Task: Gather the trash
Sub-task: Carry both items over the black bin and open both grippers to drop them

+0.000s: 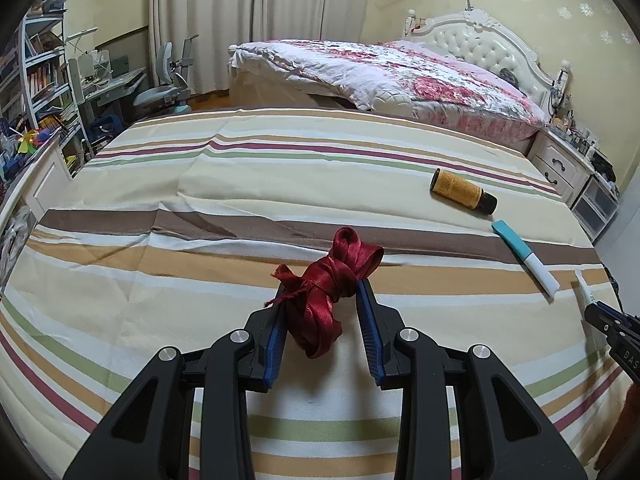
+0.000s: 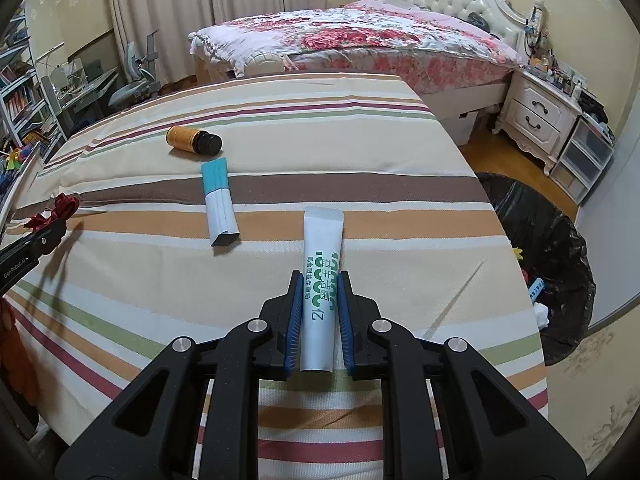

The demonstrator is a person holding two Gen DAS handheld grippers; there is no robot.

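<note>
My left gripper (image 1: 322, 290) is shut on a bundle of dark red ribbon (image 1: 328, 284) above the striped tablecloth (image 1: 160, 184). My right gripper (image 2: 319, 282) is shut on a white sachet with green print (image 2: 322, 276), held just over the cloth. A small brown bottle with an orange label (image 1: 462, 190) lies on its side to the right; it also shows in the right wrist view (image 2: 194, 140). A teal and white sachet (image 1: 524, 254) lies near it, seen also in the right wrist view (image 2: 219, 200). The right gripper shows at the left view's right edge (image 1: 612, 326).
A bin lined with a black bag (image 2: 552, 248), holding some scraps, stands on the floor right of the table. A bed with a floral quilt (image 2: 360, 36) lies beyond, a white nightstand (image 2: 536, 116) at the right, a desk and shelves (image 1: 44, 80) at the left.
</note>
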